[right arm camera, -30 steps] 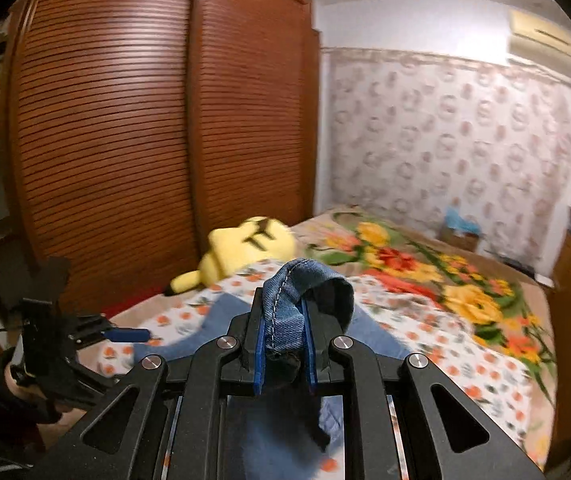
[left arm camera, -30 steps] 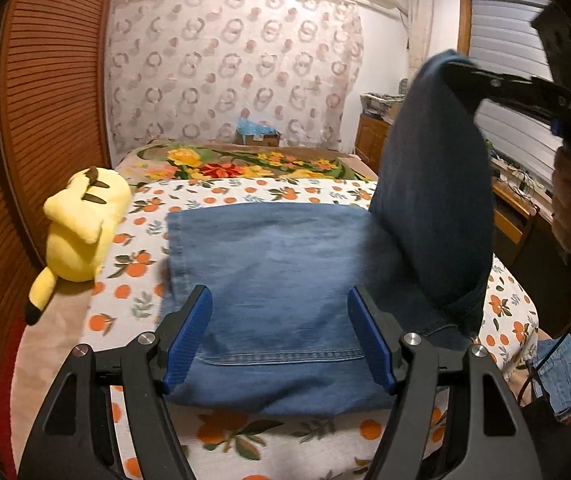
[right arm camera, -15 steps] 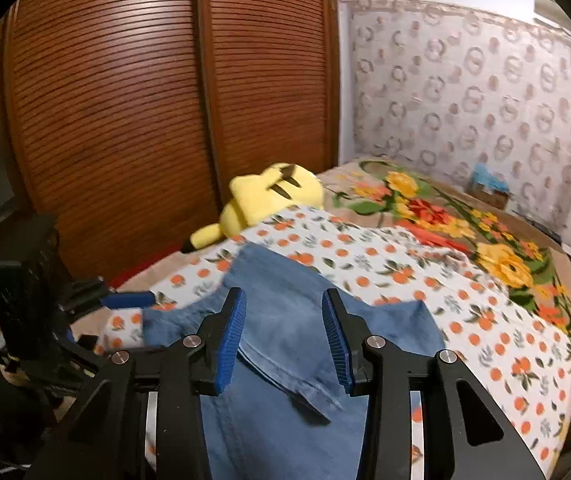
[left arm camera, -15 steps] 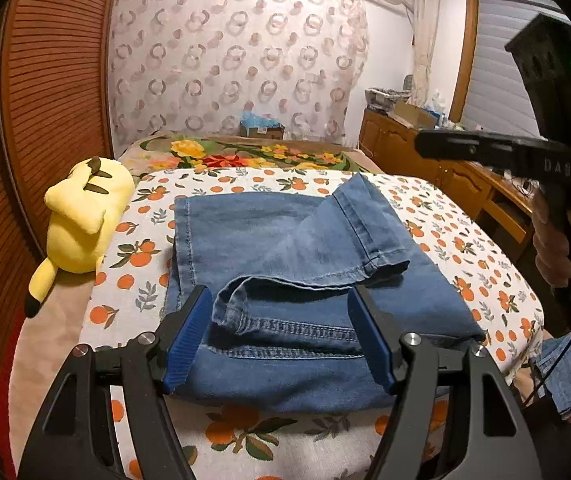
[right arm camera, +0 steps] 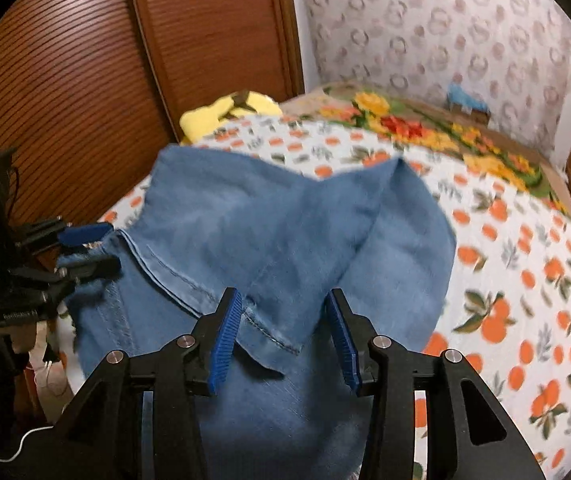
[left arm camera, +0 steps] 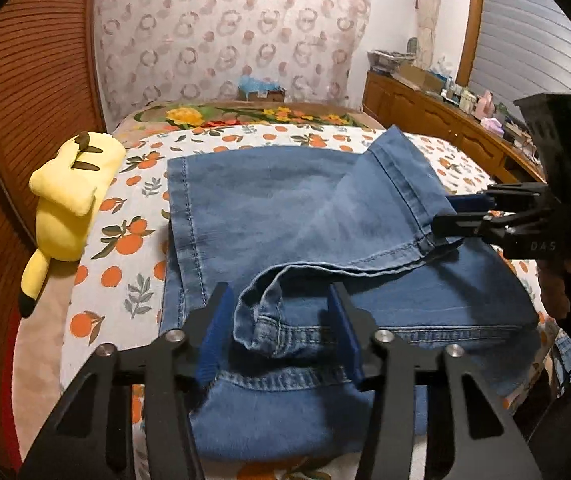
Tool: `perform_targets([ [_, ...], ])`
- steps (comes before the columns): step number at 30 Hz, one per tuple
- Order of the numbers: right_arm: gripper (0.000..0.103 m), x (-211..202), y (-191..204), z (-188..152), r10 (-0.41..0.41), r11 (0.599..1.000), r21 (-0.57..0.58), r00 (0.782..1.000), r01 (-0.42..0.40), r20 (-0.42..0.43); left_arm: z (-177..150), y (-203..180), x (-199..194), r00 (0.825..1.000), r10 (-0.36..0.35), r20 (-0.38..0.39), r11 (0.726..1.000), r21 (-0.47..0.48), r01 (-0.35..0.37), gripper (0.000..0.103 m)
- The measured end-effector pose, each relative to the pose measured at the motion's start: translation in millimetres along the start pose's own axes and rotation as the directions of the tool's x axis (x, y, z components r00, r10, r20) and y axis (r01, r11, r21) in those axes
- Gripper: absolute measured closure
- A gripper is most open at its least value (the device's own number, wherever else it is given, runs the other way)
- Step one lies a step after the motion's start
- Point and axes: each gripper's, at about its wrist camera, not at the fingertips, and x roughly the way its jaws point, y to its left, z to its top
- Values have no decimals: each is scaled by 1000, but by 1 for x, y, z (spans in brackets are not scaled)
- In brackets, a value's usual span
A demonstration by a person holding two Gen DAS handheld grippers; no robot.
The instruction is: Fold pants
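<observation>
Left wrist view: the jeans lie folded on the orange-print bedspread, one leg thrown back slantwise across the top. The left gripper has just been closing, its jaws on either side of the bunched leg fold at the waistband, pads not pressing it. A yellow plush lies beside the jeans. Right wrist view: the right gripper, released and just widened, hovers over the leg's hem corner.
</observation>
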Motion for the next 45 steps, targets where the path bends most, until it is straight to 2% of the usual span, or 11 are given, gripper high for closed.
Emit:
perform_targets([
  [4,57,10,1,3,26,999,30,999,-25,-31,-2,-2,5,1000,-2,-18,1000,20,2,69],
  [5,65,11,1,6,42,999,35,999,-41,-30,-2,-2,5,1000,1,-18,1000,25,0,72],
  [6,95,10,2,7,59,998,36,998,-58,-24,-3,-3,3,1000,3,-14,1000,31,-2,83],
  [7,99,7,4,10,83,996,29,996,-82,-21,-2,-4,0,1000,10,-6,999,32,-10,93],
  [14,99,-37,23,56,110,993,-57,986,-104,128,2,-18,-53,991,-31,129,999,39,27,95],
  [20,99,-57,52,108,134,986,-130,971,-109,199,-7,-17,-85,982,-42,185,999,-16,46,96],
  [28,99,16,73,152,164,977,-158,978,-143,125,-30,3,-69,993,-15,117,995,-99,27,96],
  [33,99,74,78,172,163,982,-107,986,-157,43,-41,8,-53,998,4,68,995,-103,3,96],
  [37,99,96,88,181,169,981,-104,986,-167,9,-47,13,-53,998,6,62,994,-111,1,96],
  [43,74,91,93,183,210,973,-107,977,-207,21,-51,19,-55,998,12,55,993,-118,-5,96],
  [45,61,83,86,176,184,976,-128,982,-178,42,-52,19,-55,999,12,51,993,-120,-6,96],
])
